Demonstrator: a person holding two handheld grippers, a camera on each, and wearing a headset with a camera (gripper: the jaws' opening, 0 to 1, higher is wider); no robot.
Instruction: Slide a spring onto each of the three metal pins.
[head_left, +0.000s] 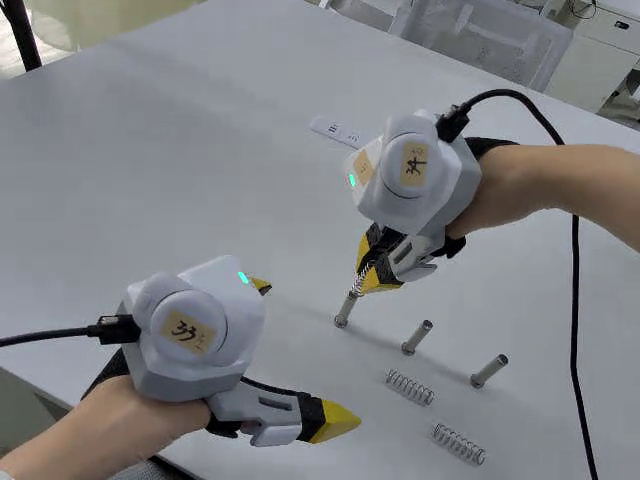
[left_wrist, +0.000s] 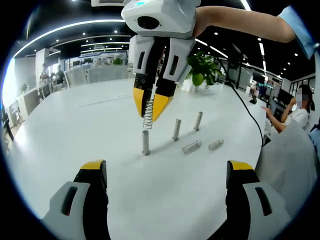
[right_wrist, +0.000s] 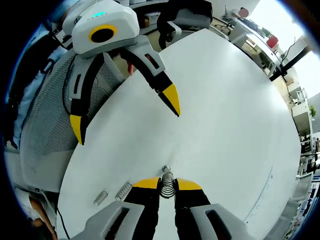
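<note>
Nearest us, the left gripper (head_left: 300, 352) hovers low over the worktop (head_left: 200, 150) with its fingers wide, holding nothing. Just beyond lie two loose springs (head_left: 410, 387) beside three upright pins (head_left: 416, 337), all bare — so we judge this the first of three fittings. Farther out, the right gripper (head_left: 372, 280) has its fingers pinched narrow on a spring (left_wrist: 147, 117). It hangs from the tips, its lower end just above the top of the leftmost pin (head_left: 346, 308); whether they touch, we cannot tell. Next we need the coil centred on that pin and lowered straight — then released.
</note>
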